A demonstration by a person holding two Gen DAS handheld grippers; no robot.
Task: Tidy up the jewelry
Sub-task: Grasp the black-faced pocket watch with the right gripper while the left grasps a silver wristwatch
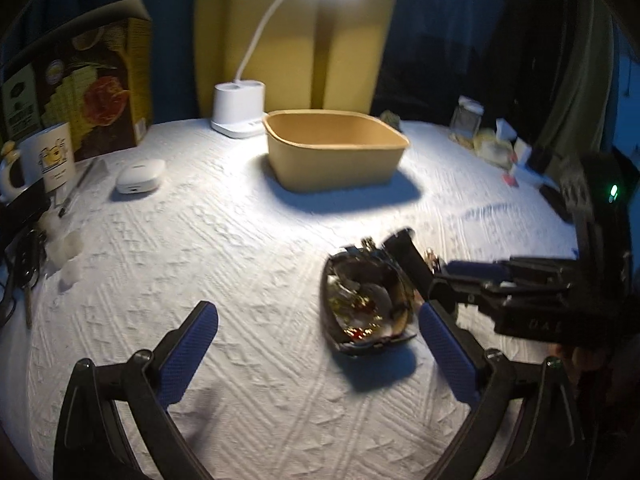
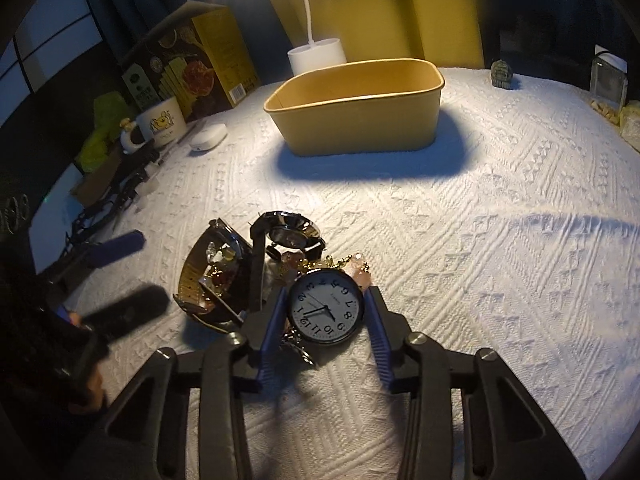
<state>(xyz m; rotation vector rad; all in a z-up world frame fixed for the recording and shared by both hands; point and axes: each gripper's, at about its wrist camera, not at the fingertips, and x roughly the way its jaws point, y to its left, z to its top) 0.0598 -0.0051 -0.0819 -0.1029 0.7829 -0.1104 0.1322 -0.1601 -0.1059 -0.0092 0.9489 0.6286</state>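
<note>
A small dark tray of jewelry (image 1: 366, 304) sits tilted on the white cloth; it also shows in the right wrist view (image 2: 208, 276). A pocket watch (image 2: 326, 306) with a white dial lies between the pads of my right gripper (image 2: 326, 308), whose jaws stand close on either side of it. Beads and a gold chain (image 2: 320, 262) and a dark wristwatch (image 2: 290, 234) lie just beyond. My left gripper (image 1: 318, 334) is open, with the tray between its fingers. A tan rectangular box (image 1: 334, 148) stands behind, also in the right wrist view (image 2: 360, 104).
A white desk lamp (image 1: 240, 108) stands behind the box. A printed carton (image 1: 84, 80), a mug (image 1: 48, 156) and a white case (image 1: 140, 176) are at the left. A jar (image 1: 466, 118) and small items sit at the right. A small figurine (image 2: 502, 74) stands at the far right.
</note>
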